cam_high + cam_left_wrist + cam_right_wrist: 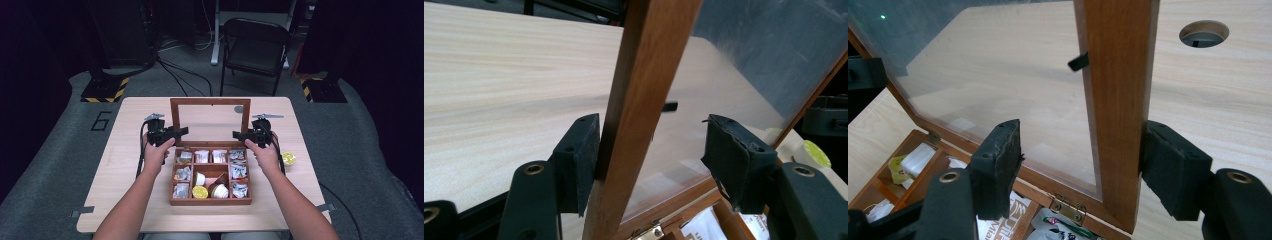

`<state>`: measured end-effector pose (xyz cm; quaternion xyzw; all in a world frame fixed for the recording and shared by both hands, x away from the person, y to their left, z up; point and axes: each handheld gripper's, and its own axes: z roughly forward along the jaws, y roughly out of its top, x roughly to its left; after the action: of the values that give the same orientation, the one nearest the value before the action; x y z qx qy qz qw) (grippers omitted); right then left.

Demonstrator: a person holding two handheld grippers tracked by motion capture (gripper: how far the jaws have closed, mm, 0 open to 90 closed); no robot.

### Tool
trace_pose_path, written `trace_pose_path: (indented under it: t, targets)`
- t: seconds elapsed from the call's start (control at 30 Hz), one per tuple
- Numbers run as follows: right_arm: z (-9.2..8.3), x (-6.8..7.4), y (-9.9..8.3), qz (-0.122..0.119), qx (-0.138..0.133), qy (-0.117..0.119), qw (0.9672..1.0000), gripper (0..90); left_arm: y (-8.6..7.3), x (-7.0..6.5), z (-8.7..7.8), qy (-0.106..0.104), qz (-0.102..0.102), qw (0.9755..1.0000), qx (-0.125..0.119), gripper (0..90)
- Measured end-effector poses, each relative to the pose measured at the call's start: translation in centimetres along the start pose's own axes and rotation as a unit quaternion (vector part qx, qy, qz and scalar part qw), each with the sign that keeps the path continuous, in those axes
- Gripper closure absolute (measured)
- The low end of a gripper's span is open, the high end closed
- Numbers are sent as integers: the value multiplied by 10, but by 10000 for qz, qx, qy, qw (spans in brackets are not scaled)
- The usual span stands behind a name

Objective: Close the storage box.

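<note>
step: handling the upright glass-paned lid (210,122) of the brown wooden compartment box (210,200), centre of the light wooden desk (125,200) | left gripper (176,132): fingers apart, straddling the lid's left rail, one pad touching | right gripper (239,135): fingers likewise loose around the right rail | next: probably close both grips evenly, swing lid together

One brown wooden box with a raised glass-paned lid (210,121) stands on one pale wooden table (125,150). The box holds nine compartments in three rows. One yellow round capsule (288,158) lies right of the box. One black folding chair (255,45) stands beyond the box. Two black two-jaw grippers flank the lid.
</note>
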<state>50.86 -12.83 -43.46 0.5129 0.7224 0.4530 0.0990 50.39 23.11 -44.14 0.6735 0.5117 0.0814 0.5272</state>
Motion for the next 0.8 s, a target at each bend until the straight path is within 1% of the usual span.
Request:
trace_pose_path:
  t: [0.07,0.1,0.13,0.17,0.2,0.23,0.27,0.3,0.4,0.47,0.53,0.57,0.6,0.73,0.8]
  targets:
    - [-3,2,0,-48,-29,2,10000,345,1,-1,-3,-37,88,10000,-18,395]
    - [-5,3,0,-29,-12,21,10000,346,1,-2,-4,-53,73,10000,-36,396]
    - [-6,4,0,-56,-45,25,10000,347,2,-2,-6,-61,108,9999,-40,396]
    - [-7,4,-1,-90,-81,40,9999,347,2,-4,-7,-73,98,9999,-56,393]
    - [-8,5,-1,-98,-94,36,9999,348,2,-5,-8,-78,143,9998,-76,392]
    - [-10,5,-1,-124,-107,45,9999,349,3,-6,-9,-90,199,9997,-56,390]
    - [-11,6,0,-63,-101,58,9999,350,2,-7,-10,-104,199,9997,-47,386]
    - [-13,6,0,-104,-167,77,9998,353,2,-7,-11,-115,243,9996,-34,383]
    - [-19,8,1,-105,-230,128,9996,362,1,-9,-14,-162,214,9996,27,380]
    - [-21,9,2,-123,-289,149,9994,362,2,-10,-17,-140,419,9990,61,380]
    - [-24,11,2,-117,-259,133,9995,362,2,-12,-19,-144,451,9989,38,376]
    - [-24,11,2,-135,-266,122,9995,362,2,-12,-19,-144,451,9989,38,374]
    - [-25,11,2,-190,-296,163,9992,362,2,-14,-20,-159,473,9988,7,372]
    - [-28,13,1,-210,-308,151,9992,362,2,-14,-22,-195,519,9984,50,365]
    - [-30,14,1,-215,-344,203,9990,362,2,-14,-23,-208,523,9984,77,364]
